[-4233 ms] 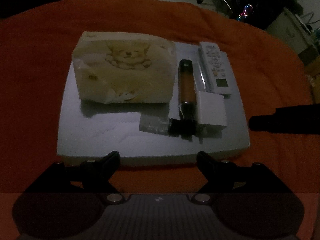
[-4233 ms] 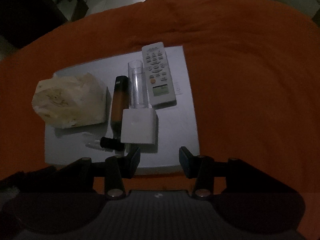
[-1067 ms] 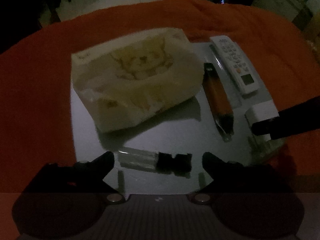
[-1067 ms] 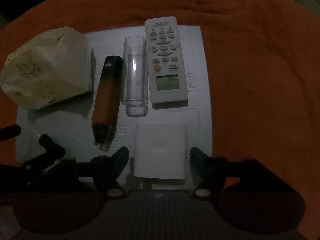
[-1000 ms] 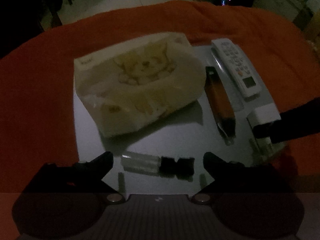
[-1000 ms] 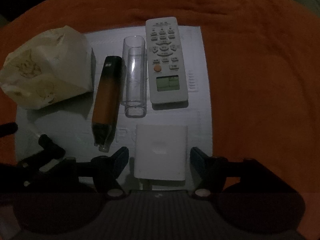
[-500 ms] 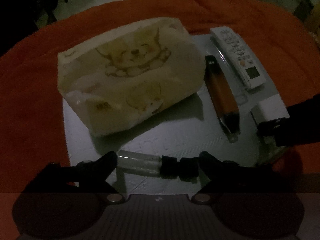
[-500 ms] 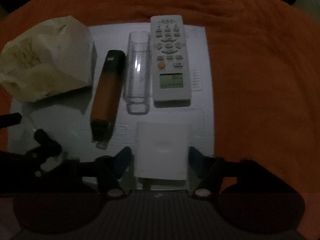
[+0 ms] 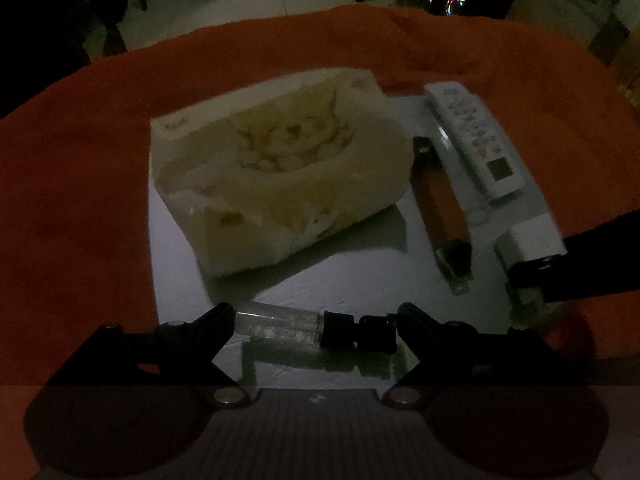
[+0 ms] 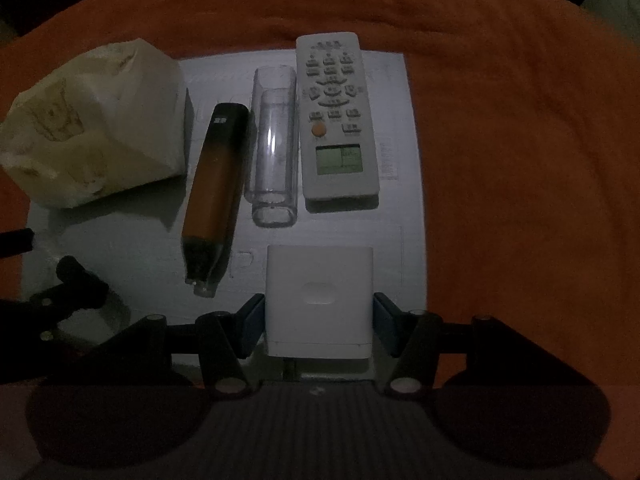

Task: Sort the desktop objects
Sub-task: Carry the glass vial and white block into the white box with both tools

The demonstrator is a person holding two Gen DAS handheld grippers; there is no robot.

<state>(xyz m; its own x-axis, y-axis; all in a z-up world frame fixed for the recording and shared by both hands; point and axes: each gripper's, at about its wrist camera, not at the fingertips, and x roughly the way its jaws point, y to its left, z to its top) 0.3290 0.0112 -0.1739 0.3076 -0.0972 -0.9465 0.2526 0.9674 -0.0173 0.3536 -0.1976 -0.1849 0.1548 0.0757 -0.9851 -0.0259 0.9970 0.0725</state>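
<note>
Charger block [image 10: 319, 300] now sits squarely between your right gripper [image 10: 319, 322] fingers, at the near right part of the white board [image 10: 132, 240]. A second ago those fingers stood clear of its sides with visible gaps; now the blue pads [image 10: 253, 322] are flush against both flanks, about half open. Reads as a grip on the block, which is not yet lifted off the board.

Spray bottle [image 9: 312, 324] is the same story on the left: it lies crosswise along the near edge of the board, clear body to the left, black cap to the right. Your left gripper [image 9: 314, 320] fingers were well wider than the bottle a second ago; now one tip meets the clear end and the other meets the cap, so it's pinched lengthwise, fingers fairly wide.

Nothing else has shifted: orange-and-black pen-shaped device [image 10: 216, 188], its clear cap [image 10: 274, 144] and remote [image 10: 336, 120] lie side by side in a row behind the block; tissue pack [image 9: 276, 184] is at the back left. All of it rests on the board, on the orange cloth [image 10: 520, 160] over the tabletop.

My read: both grasps are set, so lifting is next. End-to-end hold on the bottle looks the weaker one; it could pivot or slip when you raise it.
</note>
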